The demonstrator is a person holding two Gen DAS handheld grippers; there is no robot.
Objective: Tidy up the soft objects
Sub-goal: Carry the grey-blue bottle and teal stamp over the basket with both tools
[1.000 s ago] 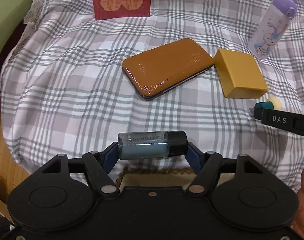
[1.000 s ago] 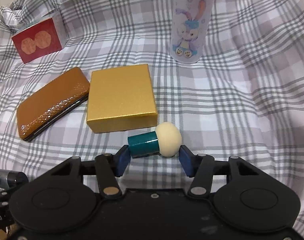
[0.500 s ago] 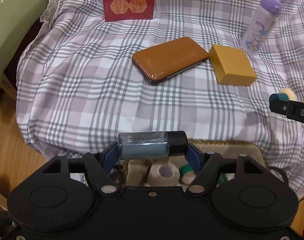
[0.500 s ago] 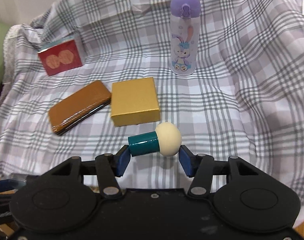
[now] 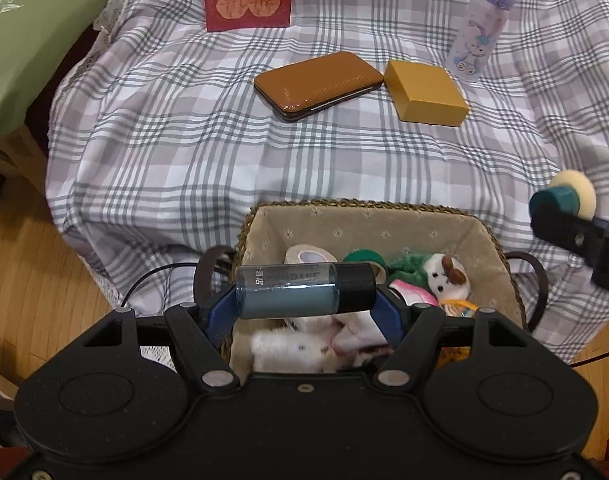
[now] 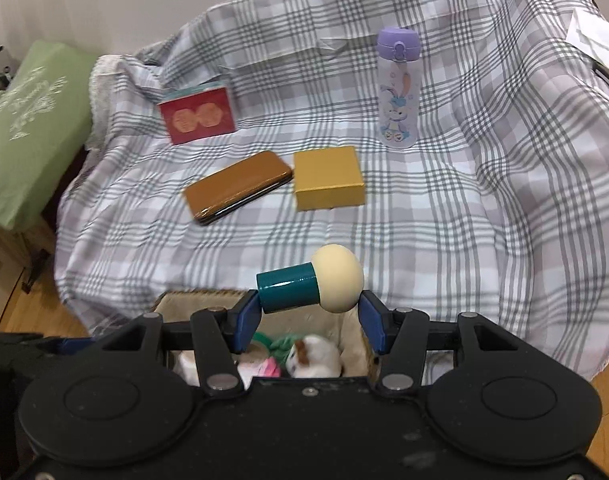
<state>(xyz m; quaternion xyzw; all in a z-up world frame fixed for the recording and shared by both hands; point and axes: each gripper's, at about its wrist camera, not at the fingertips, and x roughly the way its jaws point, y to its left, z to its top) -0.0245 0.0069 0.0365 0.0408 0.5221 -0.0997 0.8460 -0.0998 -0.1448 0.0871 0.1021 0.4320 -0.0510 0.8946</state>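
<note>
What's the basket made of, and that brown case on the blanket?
The basket looks like woven straw or rattan, judging by its braided rim, with a beige fabric lining. The brown case looks like glossy faux leather: it shines and shows a fine dotted texture.

— Soft, even room light, no harsh shadows on the checked cloth point(image 5: 184, 152).

— Glare, though: a sheen on the brown case point(image 5: 318, 80), toward twelve o'clock.

— The sponge applicator point(image 5: 566, 198) at three o'clock is smeared with blur.

— And the fisheye bends the edges; the green cushion point(image 6: 28, 128) at nine o'clock curves away.
</note>
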